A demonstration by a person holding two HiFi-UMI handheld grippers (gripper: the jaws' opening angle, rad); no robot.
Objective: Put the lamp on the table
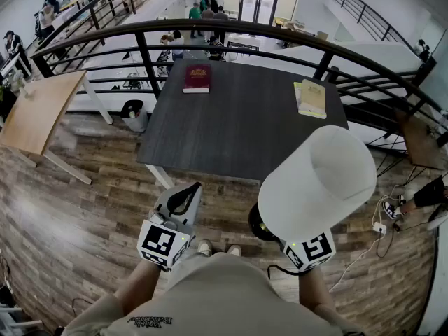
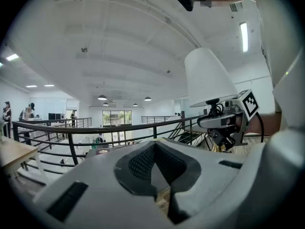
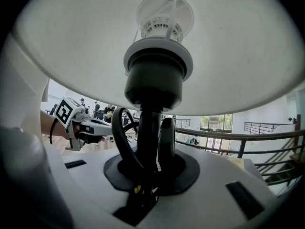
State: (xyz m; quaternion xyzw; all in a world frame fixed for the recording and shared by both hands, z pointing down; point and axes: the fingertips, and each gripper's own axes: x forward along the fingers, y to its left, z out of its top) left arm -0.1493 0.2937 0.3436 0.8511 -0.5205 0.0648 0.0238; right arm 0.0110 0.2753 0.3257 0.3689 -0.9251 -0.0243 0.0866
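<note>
Head view: the lamp is off the ground at lower right, its white shade tilted toward the dark table and its black base low beside the person's legs. It hangs above the wooden floor, short of the table's near edge. The right gripper sits under the shade, with only its marker cube showing. The left gripper is at lower left, apart from the lamp. A red book and a yellow book lie on the far part of the table, with a black railing behind.

Left gripper view: the left gripper has its jaws drawn together with nothing between them. The lamp shows at right, above the right gripper.

Right gripper view: the right gripper is clamped on the lamp at its black stem, with a black cord looping just beside it. The shade fills the upper frame.
</note>
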